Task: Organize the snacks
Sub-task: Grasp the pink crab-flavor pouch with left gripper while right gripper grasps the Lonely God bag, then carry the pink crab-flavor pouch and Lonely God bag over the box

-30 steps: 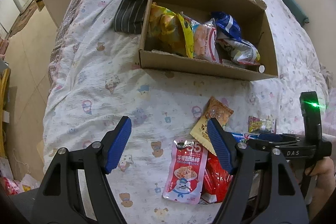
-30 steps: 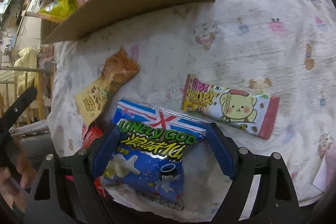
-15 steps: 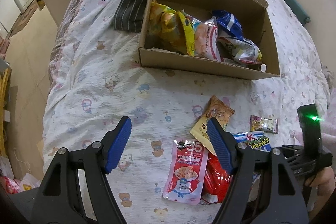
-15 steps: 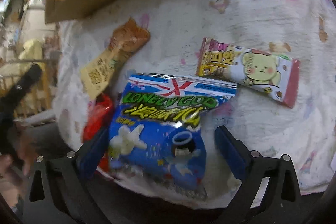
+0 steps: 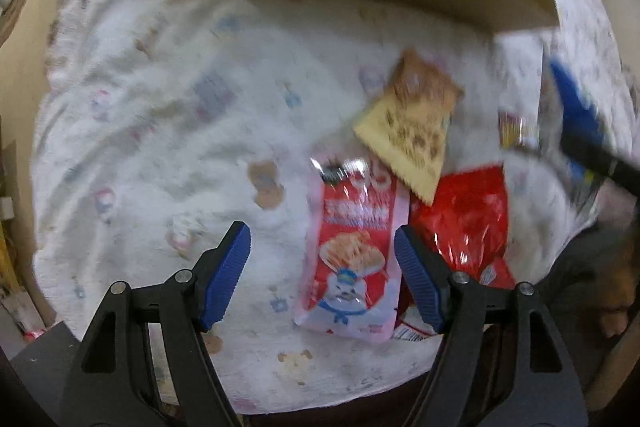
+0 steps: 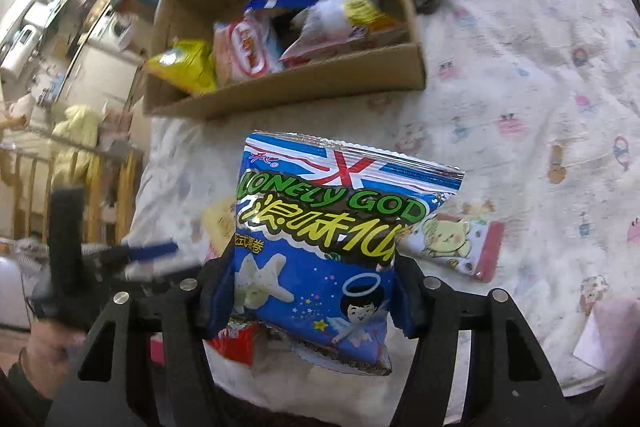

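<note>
Cardboard box (image 6: 280, 83) on the bed (image 6: 520, 75) already holds several snack bags, while the right gripper (image 6: 308, 291) clamps a blue Lonely God bag (image 6: 332, 239) lifted clear of the sheet just short of the box's near wall. Left to sort, by the look of it: a red-and-pink packet (image 5: 352, 251), a red bag (image 5: 464, 223) and a tan packet (image 5: 412, 123) lying together near that wall, plus a bear-print bar (image 6: 460, 243) beside them. The left gripper (image 5: 320, 259) hangs wide open and empty, low over the red-and-pink packet. Half a second earlier the blue bag lay flat on the sheet between open jaws, and the left gripper was higher.
</note>
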Demonstrator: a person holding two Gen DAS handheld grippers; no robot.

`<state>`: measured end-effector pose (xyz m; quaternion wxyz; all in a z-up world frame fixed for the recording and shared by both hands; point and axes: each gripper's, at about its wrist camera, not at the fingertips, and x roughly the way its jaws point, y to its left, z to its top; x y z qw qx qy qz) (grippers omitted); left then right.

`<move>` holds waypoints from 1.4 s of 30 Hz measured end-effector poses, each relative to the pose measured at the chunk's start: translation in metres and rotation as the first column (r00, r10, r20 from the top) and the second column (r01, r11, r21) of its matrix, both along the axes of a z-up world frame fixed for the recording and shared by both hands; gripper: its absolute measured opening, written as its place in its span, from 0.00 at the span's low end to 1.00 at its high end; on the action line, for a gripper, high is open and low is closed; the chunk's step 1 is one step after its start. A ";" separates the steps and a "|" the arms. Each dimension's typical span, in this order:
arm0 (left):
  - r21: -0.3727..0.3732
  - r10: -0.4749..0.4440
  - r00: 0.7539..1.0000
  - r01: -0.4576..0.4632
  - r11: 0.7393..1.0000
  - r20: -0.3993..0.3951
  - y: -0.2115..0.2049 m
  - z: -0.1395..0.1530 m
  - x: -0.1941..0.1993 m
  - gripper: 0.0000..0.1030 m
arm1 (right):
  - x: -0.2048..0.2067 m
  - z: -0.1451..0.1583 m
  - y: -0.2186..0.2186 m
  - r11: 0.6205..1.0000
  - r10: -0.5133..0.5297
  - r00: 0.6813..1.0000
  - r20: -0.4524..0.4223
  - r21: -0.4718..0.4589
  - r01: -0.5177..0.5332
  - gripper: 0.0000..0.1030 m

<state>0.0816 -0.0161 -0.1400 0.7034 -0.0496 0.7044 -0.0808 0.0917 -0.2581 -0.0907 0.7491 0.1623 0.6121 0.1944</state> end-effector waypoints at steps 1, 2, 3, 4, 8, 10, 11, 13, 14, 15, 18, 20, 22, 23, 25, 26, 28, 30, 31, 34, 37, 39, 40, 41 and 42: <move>-0.011 -0.004 1.000 0.004 1.000 -0.009 -0.002 -0.003 -0.001 0.69 | 0.001 -0.002 -0.002 1.000 -0.012 1.000 -0.009 0.002 0.012 0.62; -0.021 -0.005 1.000 0.005 1.000 -0.014 -0.004 -0.005 -0.002 0.69 | 0.002 -0.004 -0.001 1.000 -0.017 1.000 -0.015 0.002 0.018 0.62; -0.024 -0.003 1.000 0.002 1.000 -0.016 -0.004 -0.007 -0.003 0.70 | 0.004 -0.006 0.000 1.000 -0.020 1.000 -0.020 0.001 0.020 0.62; -0.031 0.008 1.000 -0.009 0.999 -0.020 -0.004 -0.010 -0.003 0.70 | 0.004 -0.006 0.002 1.000 -0.020 1.000 -0.022 0.003 0.020 0.62; -0.076 0.065 0.996 -0.070 0.995 -0.064 0.004 -0.022 -0.004 0.71 | 0.005 -0.005 0.008 1.000 -0.017 1.000 -0.018 0.011 0.017 0.62; -0.088 0.078 0.995 -0.084 0.993 -0.070 0.007 -0.026 -0.004 0.71 | 0.003 -0.006 0.011 1.000 -0.021 1.000 -0.022 0.016 0.022 0.62; -0.094 0.086 0.994 -0.093 0.991 -0.073 0.008 -0.027 -0.004 0.71 | 0.003 -0.006 0.010 1.000 -0.024 0.999 -0.023 0.017 0.024 0.62; -0.104 0.103 0.992 -0.111 0.988 -0.075 0.011 -0.030 -0.005 0.69 | 0.004 -0.005 0.008 0.999 -0.031 0.999 -0.022 0.020 0.031 0.62; -0.102 0.100 0.992 -0.107 0.989 -0.072 0.011 -0.031 -0.007 0.66 | 0.004 -0.006 0.009 0.999 -0.033 0.999 -0.023 0.023 0.033 0.62; -0.106 0.089 0.994 -0.095 0.990 -0.062 0.009 -0.029 -0.008 0.56 | 0.004 -0.006 0.008 0.999 -0.034 0.999 -0.024 0.025 0.035 0.62; -0.111 0.064 0.997 -0.069 0.991 -0.042 0.003 -0.024 -0.006 0.48 | 0.004 -0.006 0.008 0.999 -0.036 0.999 -0.023 0.025 0.036 0.62; -0.125 0.062 0.997 -0.067 0.990 -0.041 0.001 -0.021 -0.006 0.42 | 0.004 -0.006 0.008 0.999 -0.035 0.999 -0.022 0.022 0.036 0.62; -0.131 0.058 0.998 -0.062 0.989 -0.033 0.002 -0.016 -0.005 0.41 | 0.003 -0.006 0.004 0.999 -0.039 0.999 -0.024 0.019 0.040 0.62; -0.135 0.059 0.998 -0.062 0.989 -0.026 0.003 -0.013 -0.006 0.39 | 0.003 -0.006 0.003 0.999 -0.041 0.999 -0.025 0.021 0.041 0.62; -0.122 0.060 0.998 -0.059 0.991 -0.002 0.004 -0.005 -0.006 0.38 | 0.002 -0.005 0.002 0.999 -0.038 0.999 -0.025 0.031 0.039 0.62; -0.114 0.061 0.998 -0.059 0.992 0.008 0.003 -0.002 -0.006 0.38 | 0.001 -0.004 0.002 0.999 -0.032 0.999 -0.022 0.034 0.033 0.62; -0.102 0.065 0.997 -0.061 0.993 0.033 0.006 0.006 -0.010 0.38 | 0.000 0.000 0.004 0.999 -0.019 1.000 -0.002 0.043 0.019 0.62; -0.069 0.057 0.996 -0.052 0.996 0.073 0.009 0.016 -0.013 0.38 | -0.001 0.007 0.005 0.998 -0.011 1.000 0.023 0.056 0.009 0.62; -0.041 0.051 0.993 -0.046 0.998 0.110 0.013 0.024 -0.013 0.38 | -0.002 0.010 0.005 0.998 -0.009 0.999 0.035 0.060 0.007 0.62; 0.013 0.053 0.982 -0.057 0.998 0.182 0.023 0.043 -0.015 0.38 | -0.003 0.022 0.005 0.997 -0.009 0.997 0.080 0.083 0.002 0.62; 0.031 0.094 0.962 -0.105 0.994 0.257 0.033 0.062 -0.013 0.38 | -0.005 0.031 0.004 0.994 -0.011 0.993 0.117 0.113 -0.002 0.62; 0.027 0.124 0.947 -0.138 0.990 0.298 0.042 0.073 -0.014 0.38 | -0.005 0.035 0.003 0.991 -0.014 0.992 0.128 0.137 -0.003 0.62; 0.021 0.140 0.937 -0.155 0.988 0.319 0.046 0.078 -0.012 0.38 | -0.006 0.038 0.002 0.989 -0.017 0.990 0.137 0.145 -0.003 0.62; 0.017 0.148 0.933 -0.162 0.987 0.329 0.047 0.081 -0.012 0.38 | -0.007 0.040 0.001 0.989 -0.018 0.989 0.146 0.150 -0.004 0.62; 0.015 0.157 0.926 -0.173 0.985 0.343 0.046 0.085 -0.010 0.38 | -0.007 0.043 0.001 0.988 -0.020 0.988 0.154 0.154 -0.004 0.62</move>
